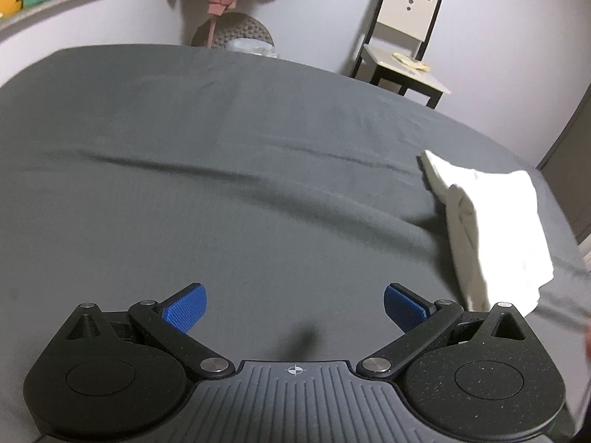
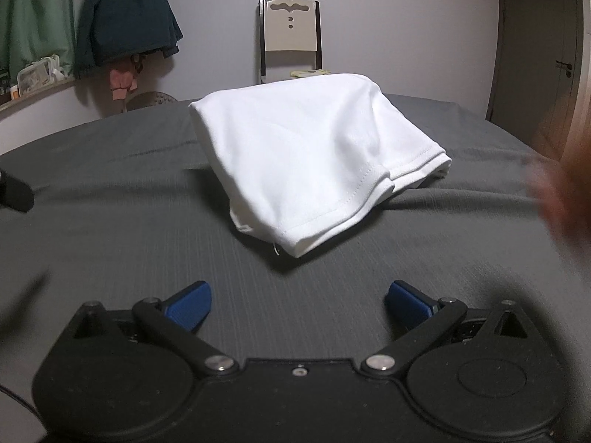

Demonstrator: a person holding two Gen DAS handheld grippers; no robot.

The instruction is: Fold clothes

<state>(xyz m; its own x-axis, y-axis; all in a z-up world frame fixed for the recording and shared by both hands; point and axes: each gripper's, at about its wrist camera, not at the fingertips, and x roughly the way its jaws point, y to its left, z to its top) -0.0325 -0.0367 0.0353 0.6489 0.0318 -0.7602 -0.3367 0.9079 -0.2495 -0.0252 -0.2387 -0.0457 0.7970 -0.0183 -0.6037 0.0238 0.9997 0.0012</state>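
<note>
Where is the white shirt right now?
The white shirt lies folded on the grey bed, straight ahead in the right wrist view, in front of the chair.

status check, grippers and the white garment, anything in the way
Left gripper open, empty. Right gripper open, empty. Folded white garment lies on grey bed sheet, untouched. Nothing in the way.

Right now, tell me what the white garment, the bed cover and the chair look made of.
White garment: soft knit, likely cotton; stitched hems, limp folds.
Bed cover: gray woven cloth, matte, fine ribbing, creases.
Chair: dark frame, pale panels, probably painted wood; uncertain.
</note>
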